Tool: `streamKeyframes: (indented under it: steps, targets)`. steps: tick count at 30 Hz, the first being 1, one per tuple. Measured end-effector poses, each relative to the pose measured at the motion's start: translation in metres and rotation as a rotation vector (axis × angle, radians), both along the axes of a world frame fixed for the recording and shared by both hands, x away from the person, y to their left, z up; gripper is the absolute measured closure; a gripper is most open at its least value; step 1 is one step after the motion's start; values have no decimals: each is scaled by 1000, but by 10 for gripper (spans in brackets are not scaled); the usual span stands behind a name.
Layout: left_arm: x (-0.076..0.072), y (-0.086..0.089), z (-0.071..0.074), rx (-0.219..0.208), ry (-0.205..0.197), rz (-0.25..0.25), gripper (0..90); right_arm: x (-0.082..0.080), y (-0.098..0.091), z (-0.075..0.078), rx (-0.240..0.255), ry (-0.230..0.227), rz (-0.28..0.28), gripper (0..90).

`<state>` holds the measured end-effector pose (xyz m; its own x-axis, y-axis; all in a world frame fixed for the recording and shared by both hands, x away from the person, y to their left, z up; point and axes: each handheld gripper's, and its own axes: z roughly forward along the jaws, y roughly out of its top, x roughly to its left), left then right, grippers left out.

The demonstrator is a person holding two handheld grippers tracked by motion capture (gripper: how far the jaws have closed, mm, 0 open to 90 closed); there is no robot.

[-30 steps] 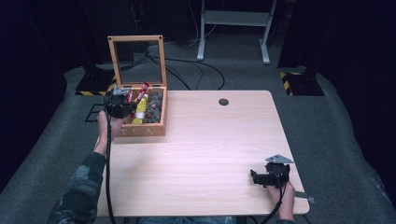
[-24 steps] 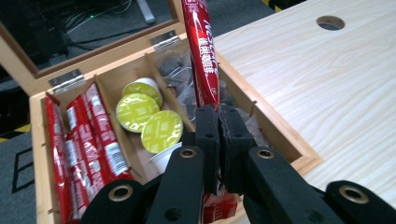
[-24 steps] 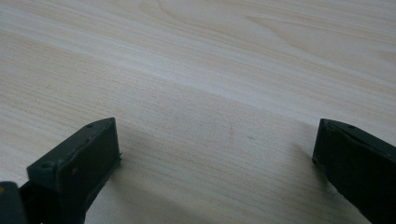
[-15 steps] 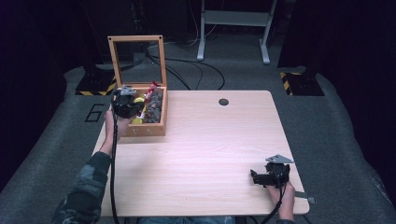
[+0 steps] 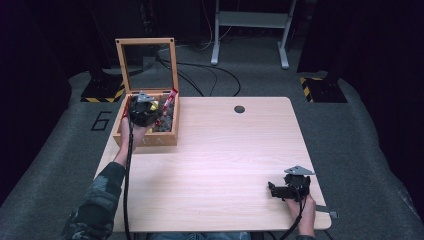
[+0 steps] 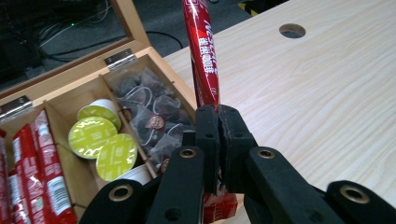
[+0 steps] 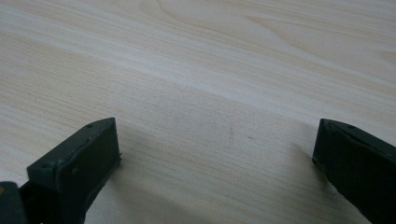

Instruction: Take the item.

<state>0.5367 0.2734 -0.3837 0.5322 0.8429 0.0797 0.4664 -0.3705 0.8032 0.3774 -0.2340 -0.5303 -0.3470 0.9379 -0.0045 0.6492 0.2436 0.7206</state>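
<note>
My left gripper [image 6: 218, 112] is shut on a long red sachet [image 6: 201, 56], which stands up from its jaws above the wooden box [image 6: 140, 42]. From the high view this left gripper [image 5: 150, 112] hovers over the box [image 5: 145, 140], and the red sachet [image 5: 170, 98] sticks out toward the box's right wall. Inside the box lie more red sachets [image 6: 42, 158], yellow-lidded capsules [image 6: 100, 142] and dark tea bags [image 6: 149, 112]. My right gripper [image 7: 215, 154] rests open on bare wood; it sits near the table's front right corner [image 5: 275, 190].
The box's glass lid [image 5: 146, 64] stands upright at the back. A round cable hole [image 5: 239, 109] lies in the light wooden table [image 5: 235, 155] toward the far edge. A white frame [image 5: 250, 25] and cables are on the floor behind.
My left gripper has moved right over the box with the red sachet in it. The right gripper has stayed put.
</note>
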Motion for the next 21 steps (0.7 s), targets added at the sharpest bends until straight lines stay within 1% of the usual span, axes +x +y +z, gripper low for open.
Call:
streamKeyframes:
  steps: [3,6,9,14,15,20,21]
  targets:
    - [0,-4,0,3,2,-15,871,0,0,0,0,1,-1,0]
    - [1,-10,-1,-15,3,-20,870,0,0,0,0,1,0,0]
    - [1,-13,-1,-11,3,-28,870,0,0,0,0,0,0,0]
    - [2,-24,-3,-24,4,-42,870,0,0,0,-1,1,0,0]
    - [2,-25,-2,-18,7,-48,870,0,0,0,0,2,0,0]
    - [2,-32,-3,-35,5,-55,870,0,0,0,0,1,0,0]
    - [2,-33,-3,-30,9,-62,870,0,0,0,0,1,-1,0]
